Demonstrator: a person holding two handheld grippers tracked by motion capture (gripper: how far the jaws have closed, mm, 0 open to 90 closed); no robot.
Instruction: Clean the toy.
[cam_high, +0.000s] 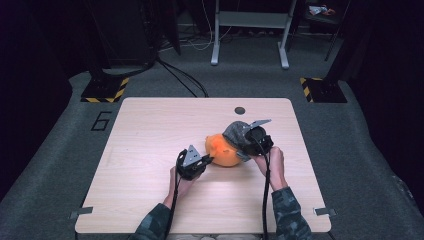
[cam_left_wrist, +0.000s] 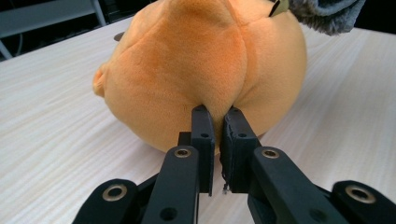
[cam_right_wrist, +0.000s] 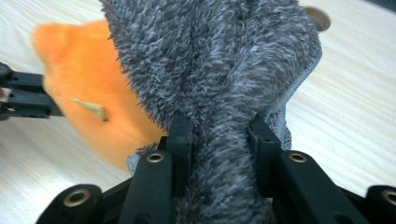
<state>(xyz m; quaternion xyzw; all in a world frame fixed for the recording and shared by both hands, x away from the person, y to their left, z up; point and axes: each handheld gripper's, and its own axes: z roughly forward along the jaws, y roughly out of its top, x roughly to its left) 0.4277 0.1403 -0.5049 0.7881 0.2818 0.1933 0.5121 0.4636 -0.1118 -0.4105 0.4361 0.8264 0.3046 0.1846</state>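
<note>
Table (cam_high: 150, 150) near its middle bears an orange plush toy (cam_high: 222, 150). The left hand-held gripper (cam_left_wrist: 217, 122) pinches a fold of its fabric (jaws nearly together); the right hand-held gripper (cam_right_wrist: 219, 135) clamps a grey fuzzy cloth (cam_right_wrist: 215, 60) draped against the toy.

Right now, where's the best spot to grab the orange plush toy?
Pinch the orange plush toy at the seam fold on its near, rounded end, low and level from the person's side, where the left tool sits. The grey fuzzy cover wraps the far end.

Bare table (cam_high: 150, 125) all round; orange plush (cam_high: 223, 150) and grey cloth (cam_high: 235, 132) seemingly block the middle
</note>
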